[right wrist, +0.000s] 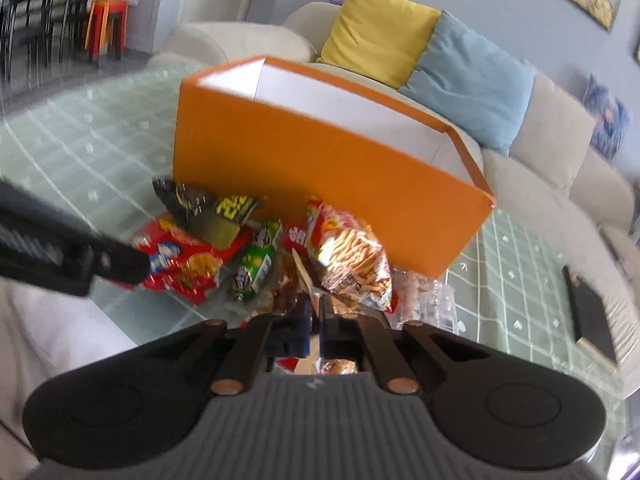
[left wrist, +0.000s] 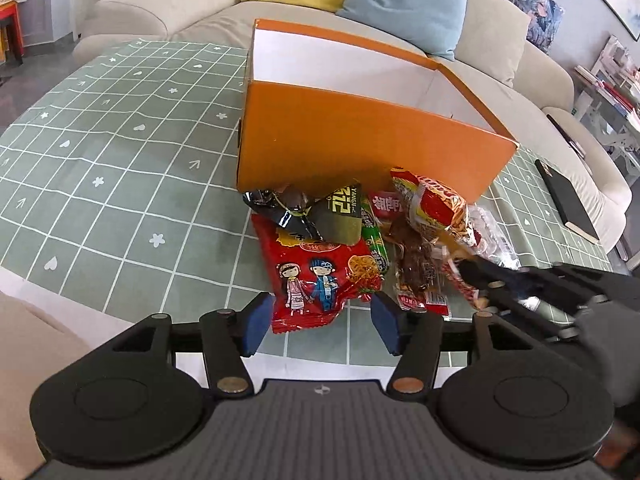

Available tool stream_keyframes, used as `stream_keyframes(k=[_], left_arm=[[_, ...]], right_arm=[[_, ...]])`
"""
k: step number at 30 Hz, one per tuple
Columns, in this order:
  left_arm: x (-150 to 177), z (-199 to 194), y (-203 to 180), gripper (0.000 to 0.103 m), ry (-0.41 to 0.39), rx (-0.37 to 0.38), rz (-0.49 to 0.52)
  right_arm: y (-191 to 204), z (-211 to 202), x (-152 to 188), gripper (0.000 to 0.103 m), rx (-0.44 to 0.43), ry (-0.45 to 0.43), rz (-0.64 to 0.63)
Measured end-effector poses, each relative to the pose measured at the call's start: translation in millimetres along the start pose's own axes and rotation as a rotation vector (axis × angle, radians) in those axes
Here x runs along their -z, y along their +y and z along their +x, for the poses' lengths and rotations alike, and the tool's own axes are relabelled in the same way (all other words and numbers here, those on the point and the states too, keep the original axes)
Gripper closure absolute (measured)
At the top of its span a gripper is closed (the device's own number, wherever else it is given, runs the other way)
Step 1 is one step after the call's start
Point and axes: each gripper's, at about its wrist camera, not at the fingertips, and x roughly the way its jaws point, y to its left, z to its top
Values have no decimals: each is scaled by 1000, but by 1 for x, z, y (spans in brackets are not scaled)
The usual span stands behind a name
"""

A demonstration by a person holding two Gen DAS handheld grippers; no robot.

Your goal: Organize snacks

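My right jaws pinched, I think, the red crinkly noodle-snack packet's edge to box it; my left jaws stood spread.

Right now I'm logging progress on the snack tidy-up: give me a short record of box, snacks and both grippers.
box: orange box, open top, no snacks visible inside
snacks: pile on the green tablecloth before the box
left gripper: open, over the red cartoon packet, not gripping
right gripper: shut on the noodle-snack bag
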Motion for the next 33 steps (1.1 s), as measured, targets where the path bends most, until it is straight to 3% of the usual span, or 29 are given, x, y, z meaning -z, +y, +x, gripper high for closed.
stream_keyframes(k=[5,9,14,21,22,23,25,27,31,33], left_arm=[[-1,0,0,34,-1,3,-1],[-3,1,-2,33,-1,4,5],[-2,2,-5,33,5,0,17],[-3,6,-6,33,18,-11,24],[-3,6,-6,33,21,-13,25],[-3,7,-7,33,23,-14,26],[-2,8,-7,33,27,-17,29],[-2,8,-8,33,30,-21,33],[-2,9,-8,33,33,-19,34],[-3,7,-11,34,29,9,47]], right_arm=[[-48,-16,-11,103,-174,5,288],[-78,-11,-9,103,-212,33,446],[-104,-2,-6,103,-211,46,546],[-126,0,0,97,-211,90,595],[-126,1,0,91,-215,97,592],[-125,1,0,78,-216,104,589],[-121,1,0,71,-229,117,574],[-118,3,-1,70,-215,126,553],[-121,3,-1,84,-182,123,542],[-128,4,1,85,-169,130,573]])
